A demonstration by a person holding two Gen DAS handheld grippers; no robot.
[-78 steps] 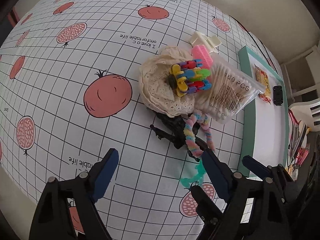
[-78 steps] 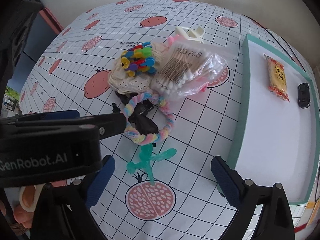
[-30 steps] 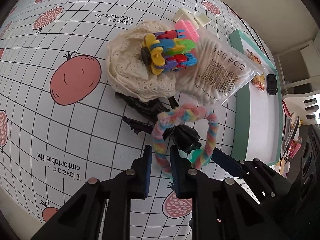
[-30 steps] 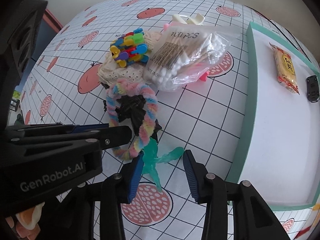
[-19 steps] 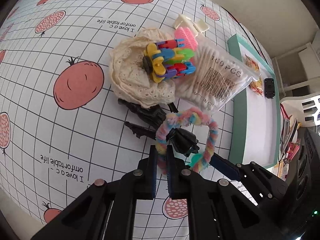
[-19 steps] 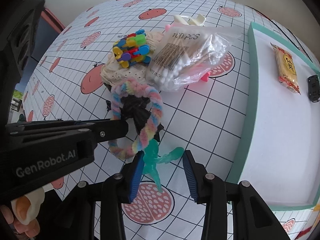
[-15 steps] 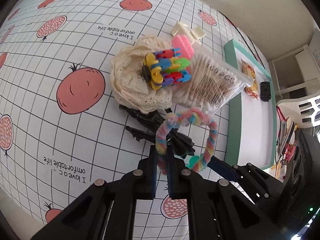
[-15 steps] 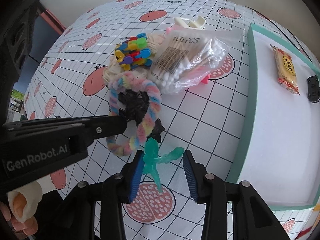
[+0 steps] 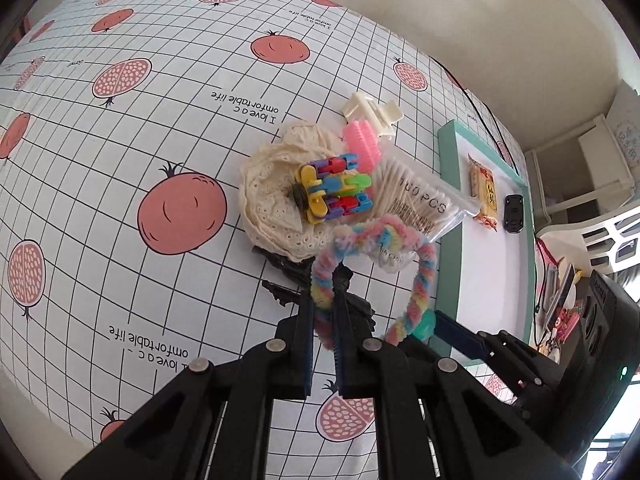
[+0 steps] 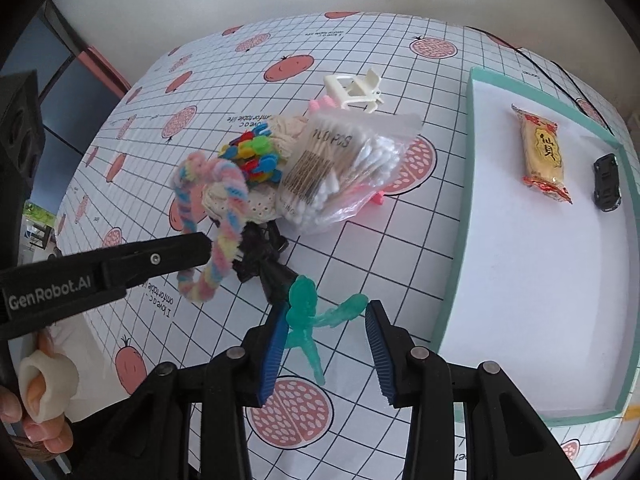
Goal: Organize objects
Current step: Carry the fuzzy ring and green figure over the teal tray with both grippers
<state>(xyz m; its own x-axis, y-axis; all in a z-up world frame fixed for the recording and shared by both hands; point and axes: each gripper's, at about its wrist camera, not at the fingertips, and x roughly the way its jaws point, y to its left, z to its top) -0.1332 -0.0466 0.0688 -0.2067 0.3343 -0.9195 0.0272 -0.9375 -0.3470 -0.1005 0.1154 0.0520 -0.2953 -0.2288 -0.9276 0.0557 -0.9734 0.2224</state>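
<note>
I am lifting the rainbow scrunchie (image 9: 378, 276) clear of the pile: a second ago it was draped low over the black hair clip (image 10: 260, 256), and now it is hanging in the air, higher than half a second ago. The left gripper (image 9: 323, 320) is clenched on its fuzzy, twisted loop, which is sagging limply below the jaws. I am judging the pick complete and the carry toward the teal-rimmed tray (image 10: 468, 184) as next.

The pile on the slick gridded tablecloth (image 9: 120, 152) is holding a cream lace scrunchie (image 9: 268, 200), hard multicolour mini clips (image 9: 336, 188) and a crinkly clear bag of cotton swabs (image 10: 340, 168).

The right gripper (image 10: 326, 344) is standing released, its ribbed blue pads (image 10: 276, 344) either side of a translucent green clip (image 10: 308, 316) lying on the cloth.
</note>
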